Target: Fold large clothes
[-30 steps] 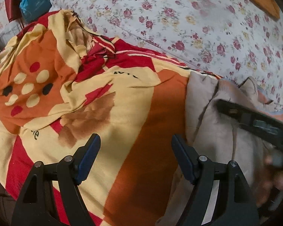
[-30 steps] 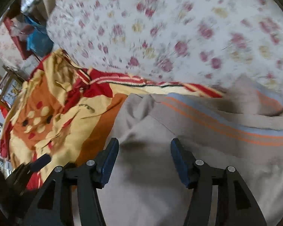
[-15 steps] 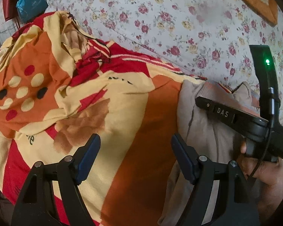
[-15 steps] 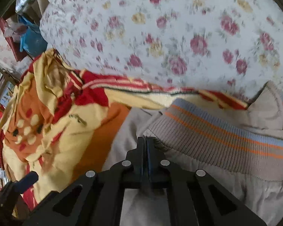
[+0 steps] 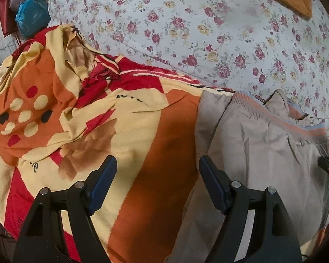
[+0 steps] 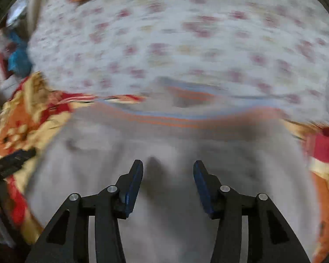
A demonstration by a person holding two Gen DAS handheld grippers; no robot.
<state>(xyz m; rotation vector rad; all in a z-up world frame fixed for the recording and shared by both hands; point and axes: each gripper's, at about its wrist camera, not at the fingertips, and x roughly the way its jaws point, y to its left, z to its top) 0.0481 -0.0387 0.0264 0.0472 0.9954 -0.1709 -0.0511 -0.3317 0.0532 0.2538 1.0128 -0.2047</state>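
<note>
**Beige garment laid on the bed, both claws released**

The beige garment (image 5: 263, 157) is shown spread on the patterned blanket (image 5: 120, 131) that covers the bed, with the floral sheet (image 5: 208, 32) behind it. Its ribbed hem band (image 5: 274, 118), striped in orange and blue, is turned toward the far side. The left claw (image 5: 156, 184) is held over the blanket just beside the garment's left edge, its jaws wide apart and nothing between them. The right claw (image 6: 167, 184) is poised above the middle of the garment (image 6: 164, 144), likewise released and empty; this view is blurred, so fine detail cannot be read. The fabric is judged to be light, soft and limp, likely to sag and crease when lifted. The firmer ribbed band, taken near its two corners, is suggested as the better hold for a straight fold.
</note>
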